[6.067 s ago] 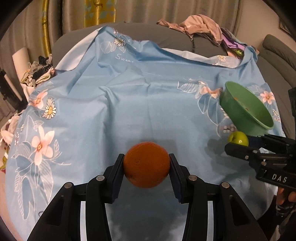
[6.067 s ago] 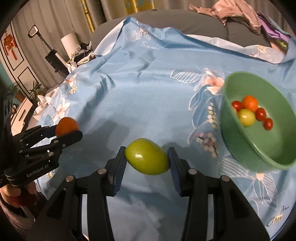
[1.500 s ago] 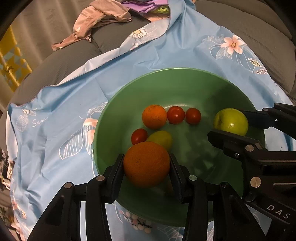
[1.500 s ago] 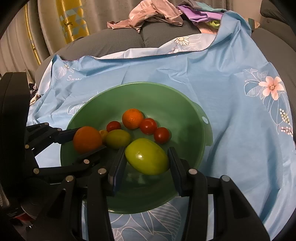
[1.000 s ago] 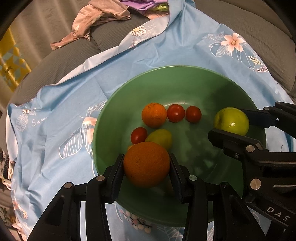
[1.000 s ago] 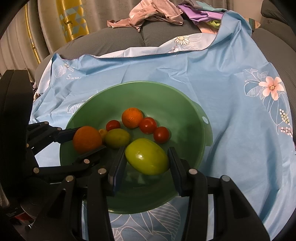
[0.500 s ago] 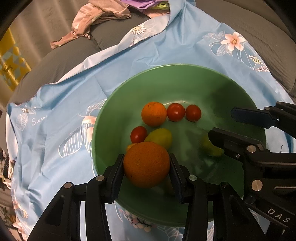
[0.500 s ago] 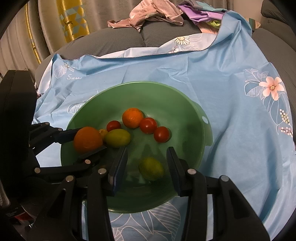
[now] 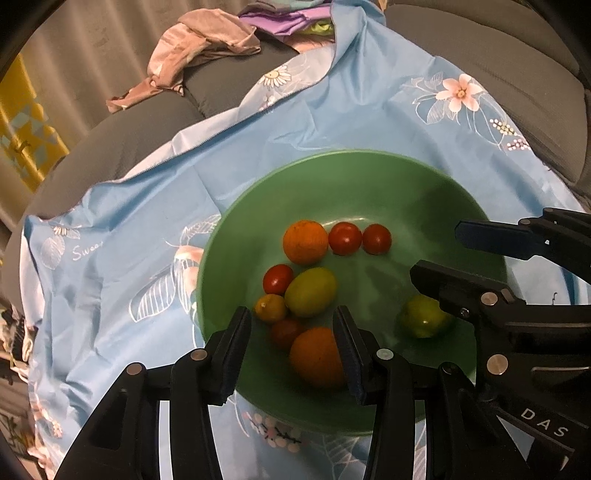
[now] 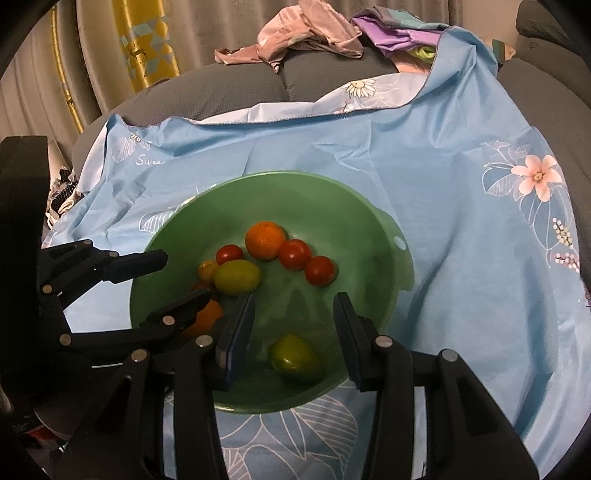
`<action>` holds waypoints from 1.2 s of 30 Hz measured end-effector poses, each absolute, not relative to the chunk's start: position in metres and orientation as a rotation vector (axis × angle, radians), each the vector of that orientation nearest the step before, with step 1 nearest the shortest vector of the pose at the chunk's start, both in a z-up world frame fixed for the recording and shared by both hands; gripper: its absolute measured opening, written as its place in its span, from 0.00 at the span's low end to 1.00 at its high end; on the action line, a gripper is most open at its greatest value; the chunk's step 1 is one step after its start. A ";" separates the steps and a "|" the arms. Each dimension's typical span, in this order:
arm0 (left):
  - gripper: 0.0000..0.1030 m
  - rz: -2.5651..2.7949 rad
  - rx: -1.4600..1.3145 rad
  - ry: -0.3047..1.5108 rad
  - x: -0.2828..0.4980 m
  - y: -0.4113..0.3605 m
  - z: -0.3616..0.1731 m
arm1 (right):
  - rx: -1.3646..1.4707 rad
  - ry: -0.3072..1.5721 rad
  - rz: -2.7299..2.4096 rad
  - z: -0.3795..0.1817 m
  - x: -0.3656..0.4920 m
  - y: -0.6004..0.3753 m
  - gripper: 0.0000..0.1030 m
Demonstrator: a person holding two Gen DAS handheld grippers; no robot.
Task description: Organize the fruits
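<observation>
A green bowl (image 9: 221, 240) (image 10: 388, 229) sits on the blue flowered cloth and holds all the fruit. My left gripper (image 9: 291, 325) (image 10: 183, 277) hangs open over the bowl's near side. The big orange (image 9: 317, 356) (image 10: 207, 317) lies in the bowl just below it, partly behind the right finger. My right gripper (image 10: 293, 314) (image 9: 439, 253) is open too, with the green fruit (image 10: 293, 356) (image 9: 424, 321) resting on the bowl's floor under it. Further in lie a small orange (image 9: 305, 242), a yellow-green fruit (image 9: 310, 291) and several red tomatoes.
The blue cloth (image 9: 129, 229) covers a grey sofa (image 10: 229, 85). Crumpled clothes (image 10: 306, 33) lie on the sofa's back, beyond the bowl. Both grippers crowd the bowl's near half, close beside each other.
The big orange has dropped out of my left gripper into the bowl. The green fruit fell from my right gripper a moment before and now lies still on the bowl's floor.
</observation>
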State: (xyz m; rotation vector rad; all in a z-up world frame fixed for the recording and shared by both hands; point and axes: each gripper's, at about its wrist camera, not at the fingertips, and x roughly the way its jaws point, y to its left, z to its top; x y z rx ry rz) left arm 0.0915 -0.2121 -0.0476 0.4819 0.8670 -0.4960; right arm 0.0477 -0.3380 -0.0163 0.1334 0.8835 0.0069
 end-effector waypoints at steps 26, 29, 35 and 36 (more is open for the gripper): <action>0.68 -0.387 0.414 0.761 0.055 -0.173 0.012 | 0.118 0.802 -0.019 0.042 0.011 -0.334 0.79; 0.68 -0.373 0.405 0.756 0.051 -0.170 0.019 | 0.106 0.809 -0.015 0.046 0.010 -0.333 0.89; 0.69 -0.383 0.357 0.766 0.044 -0.160 0.031 | 0.129 0.818 0.019 0.055 0.008 -0.334 0.95; 0.69 -0.383 0.351 0.771 0.044 -0.159 0.032 | 0.127 0.821 0.016 0.056 0.008 -0.334 0.95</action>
